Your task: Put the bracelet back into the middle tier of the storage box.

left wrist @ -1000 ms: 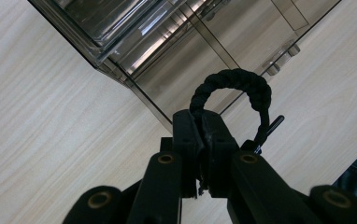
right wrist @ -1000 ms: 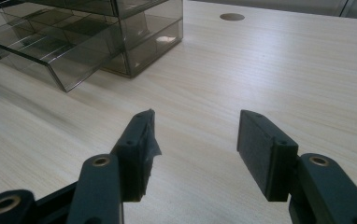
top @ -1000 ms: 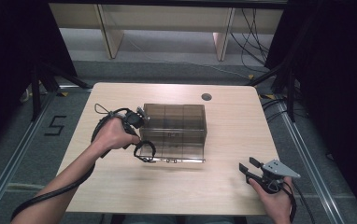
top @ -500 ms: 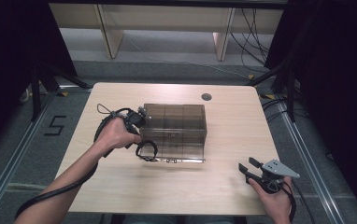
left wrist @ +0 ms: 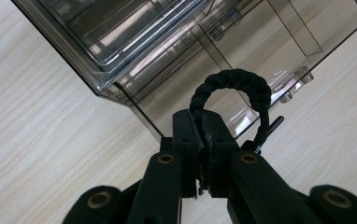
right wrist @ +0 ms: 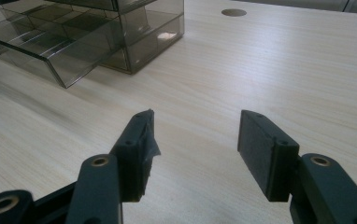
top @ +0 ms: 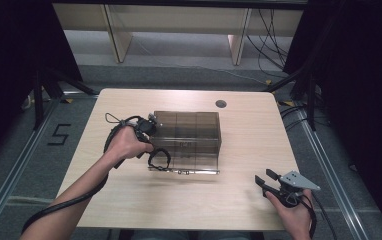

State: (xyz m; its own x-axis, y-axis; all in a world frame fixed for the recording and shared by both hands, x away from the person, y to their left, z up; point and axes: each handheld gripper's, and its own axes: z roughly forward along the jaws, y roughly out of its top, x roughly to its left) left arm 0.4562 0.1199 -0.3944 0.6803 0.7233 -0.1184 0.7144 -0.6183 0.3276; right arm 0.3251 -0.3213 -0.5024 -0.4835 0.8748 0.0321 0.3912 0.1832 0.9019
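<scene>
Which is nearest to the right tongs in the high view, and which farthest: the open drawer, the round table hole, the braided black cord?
1. Open drawer, up-left of the right tongs.
2. Round table hole, at the far edge.
3. Braided black cord, far left, held by the left tongs; close to the hole's distance.

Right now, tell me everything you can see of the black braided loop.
The black braided loop looks like a bracelet of woven cord, thick and matte, arching upward in a rounded bow. The left tool is shut on one end of it; a thin black pin or toggle sticks out at the other side. It hangs just in front of the smoky clear plastic drawer box, above its pulled-out bottom drawer.
</scene>
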